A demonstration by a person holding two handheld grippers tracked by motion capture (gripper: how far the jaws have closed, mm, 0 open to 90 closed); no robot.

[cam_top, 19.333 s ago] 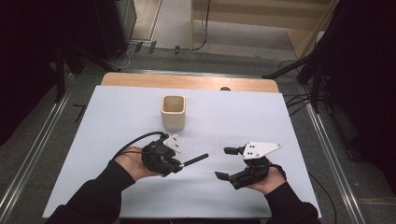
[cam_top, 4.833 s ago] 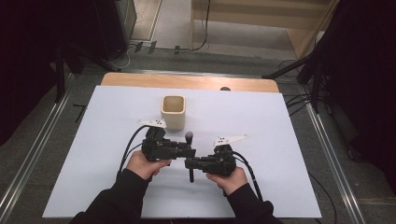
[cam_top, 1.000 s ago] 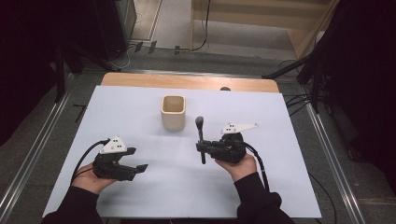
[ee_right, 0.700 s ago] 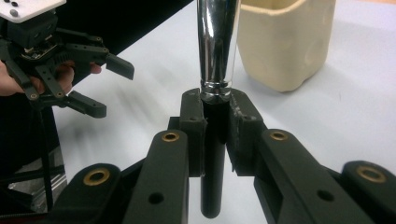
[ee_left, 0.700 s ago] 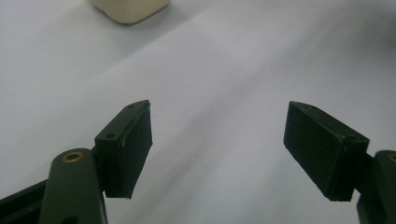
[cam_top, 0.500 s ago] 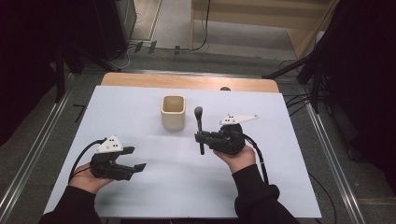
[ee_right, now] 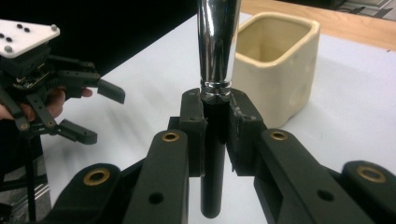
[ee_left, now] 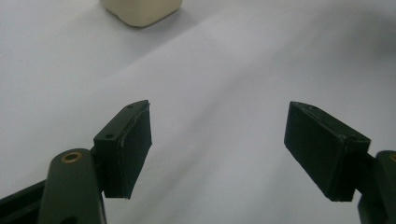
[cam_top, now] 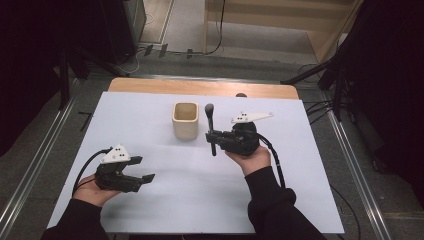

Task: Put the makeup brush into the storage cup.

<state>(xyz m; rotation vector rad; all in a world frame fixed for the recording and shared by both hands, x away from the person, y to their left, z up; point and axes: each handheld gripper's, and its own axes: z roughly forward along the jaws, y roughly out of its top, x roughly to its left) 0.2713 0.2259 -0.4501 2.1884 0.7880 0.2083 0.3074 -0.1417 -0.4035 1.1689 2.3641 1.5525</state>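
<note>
Right hand-held gripper (cam_top: 212, 136) clamped tight on the black handle of a brush (ee_right: 215, 60), chrome ferrule just above the pads, held upright just right of the cream cup (cam_top: 185, 120) on the desk (cam_top: 310, 200). Left hand-held gripper (cam_top: 142, 169) wide open, nothing between its pads, well apart from the cup.

white table sheet (cam_top: 165, 205): bare across the near half and the far left. lone standing obstacle: cream cup (cam_top: 185, 120), far centre. right gripper (cam_top: 214, 137) carries an upright brush (cam_top: 210, 127) just right of the cup, narrowing that gap. left gripper (cam_top: 142, 170) sits well apart, open ground ahead of it.
</note>
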